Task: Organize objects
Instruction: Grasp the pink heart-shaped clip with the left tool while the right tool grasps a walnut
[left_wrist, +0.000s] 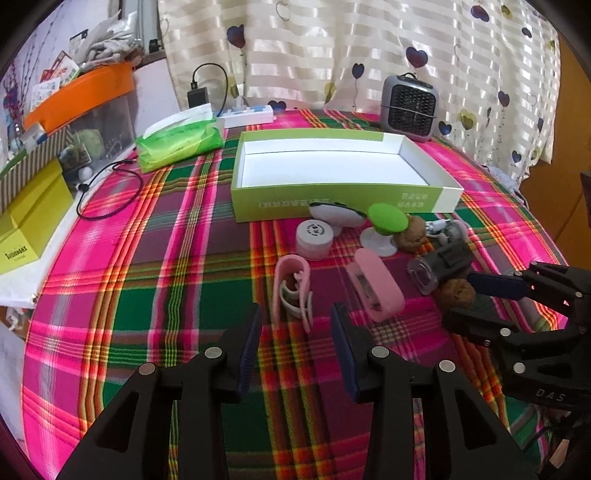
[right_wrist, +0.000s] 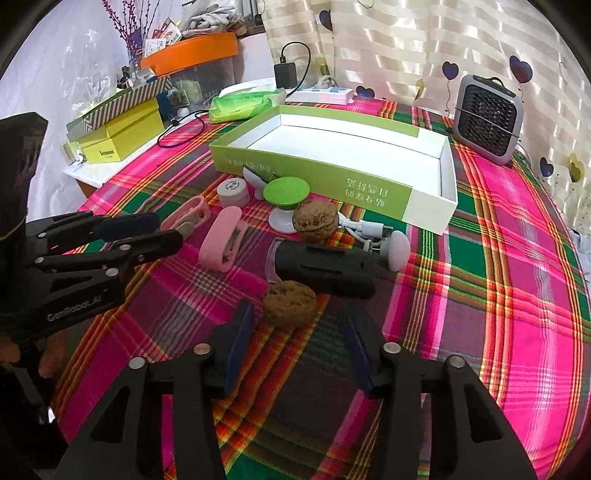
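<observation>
A green and white open box (left_wrist: 332, 206) (right_wrist: 325, 162) lies empty on the plaid tablecloth. In front of it lie small items: a pink clip (left_wrist: 293, 290) (right_wrist: 188, 216), a pink stapler-like piece (left_wrist: 375, 284) (right_wrist: 221, 243), a round white jar (left_wrist: 314, 238) (right_wrist: 232, 192), a green-topped stand (left_wrist: 386, 225) (right_wrist: 284, 201), two walnuts (right_wrist: 290, 308) (right_wrist: 316, 219) and a black cylinder (right_wrist: 325, 267) (left_wrist: 441, 262). My left gripper (left_wrist: 295, 317) is open and empty just short of the pink clip. My right gripper (right_wrist: 295, 317) is open and empty around the near walnut's front.
A grey mini heater (left_wrist: 410, 107) (right_wrist: 487, 118) stands at the back right. A green tissue pack (left_wrist: 181, 142), a white power strip (left_wrist: 247, 116), yellow boxes (right_wrist: 118, 136) and an orange-lidded bin (left_wrist: 81, 96) crowd the back left. A white cable (right_wrist: 365, 229) lies by the box.
</observation>
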